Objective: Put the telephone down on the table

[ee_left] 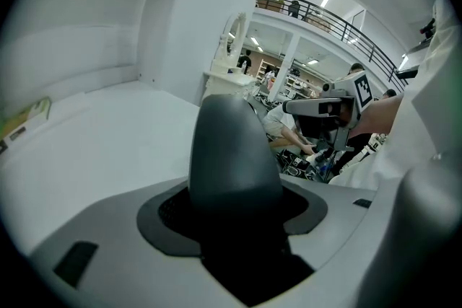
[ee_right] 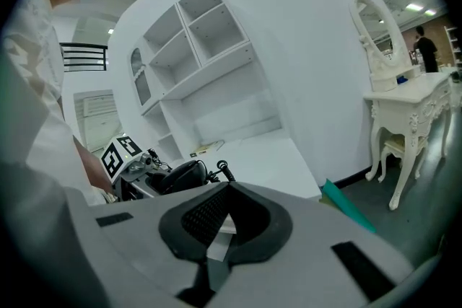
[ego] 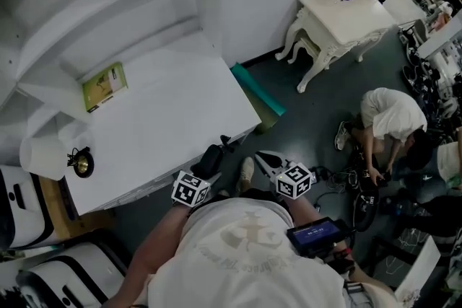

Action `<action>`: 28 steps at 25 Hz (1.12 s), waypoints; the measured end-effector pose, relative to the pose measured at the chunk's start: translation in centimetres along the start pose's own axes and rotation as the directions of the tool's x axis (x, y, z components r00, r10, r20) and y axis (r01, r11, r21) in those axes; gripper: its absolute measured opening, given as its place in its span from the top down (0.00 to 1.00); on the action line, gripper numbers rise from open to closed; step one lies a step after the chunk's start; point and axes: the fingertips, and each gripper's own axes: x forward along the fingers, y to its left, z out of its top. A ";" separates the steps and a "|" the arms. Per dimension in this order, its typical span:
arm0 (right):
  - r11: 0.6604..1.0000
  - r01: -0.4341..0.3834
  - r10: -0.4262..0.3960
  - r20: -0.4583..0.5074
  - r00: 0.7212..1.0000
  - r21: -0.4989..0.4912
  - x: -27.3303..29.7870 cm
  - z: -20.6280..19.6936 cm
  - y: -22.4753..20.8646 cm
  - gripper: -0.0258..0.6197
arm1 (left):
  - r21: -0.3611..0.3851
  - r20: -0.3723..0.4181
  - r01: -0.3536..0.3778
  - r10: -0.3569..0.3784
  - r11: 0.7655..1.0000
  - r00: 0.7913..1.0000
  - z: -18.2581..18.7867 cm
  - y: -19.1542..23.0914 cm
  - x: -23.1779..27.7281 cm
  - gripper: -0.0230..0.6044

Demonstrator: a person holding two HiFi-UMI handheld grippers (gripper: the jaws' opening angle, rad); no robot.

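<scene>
While the left claw [ego: 208, 161] is clamped on the dark, rounded telephone [ee_left: 232, 151], the handset hangs right at the near edge of the white surface [ego: 170, 108], and from the head view I cannot tell whether it is fully over the top or partly past the lip. The right claw [ego: 268, 161] is drawn together on nothing and hovers just beside the left one, over the dark floor, not the surface. The set-down looks barely begun: the telephone is close to the surface but not resting on it. The main hazard, as I judge it, is letting go too near that edge; a smooth, curved shell released there could rock and roll off toward the person's legs. The coiled cord [ee_right: 219, 169] trails from the handset's far end, and if it catches on the edge or on the claw as the hand moves inward, it could tug the handset askew or drag it back after release. The smooth casing may also twist in the grip if it is lowered at a tilt. A green booklet [ego: 105, 86] lies well apart near the back shelf, so the middle of the surface offers plenty of bare room to carry the telephone further in.
</scene>
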 end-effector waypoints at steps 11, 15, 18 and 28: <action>0.999 -0.028 0.029 -0.016 0.999 0.028 1.6 2.1 -6.4 0.94 | 0.003 -0.024 -0.017 0.017 1.000 1.000 5.6 2.2 4.7 0.51; 0.998 -0.051 0.052 -0.017 0.999 0.036 2.4 2.6 -8.3 0.94 | 0.018 -0.045 -0.026 0.027 0.999 0.999 7.6 3.5 6.5 0.51; 0.997 -0.068 0.068 -0.020 0.997 0.041 2.9 2.9 -9.5 0.94 | 0.027 -0.062 -0.026 0.027 0.999 0.998 8.9 3.9 7.6 0.51; 0.994 -0.101 0.102 -0.023 0.995 0.048 4.4 5.2 -13.6 0.94 | 0.050 -0.097 -0.050 0.055 0.997 0.994 12.3 6.3 10.6 0.51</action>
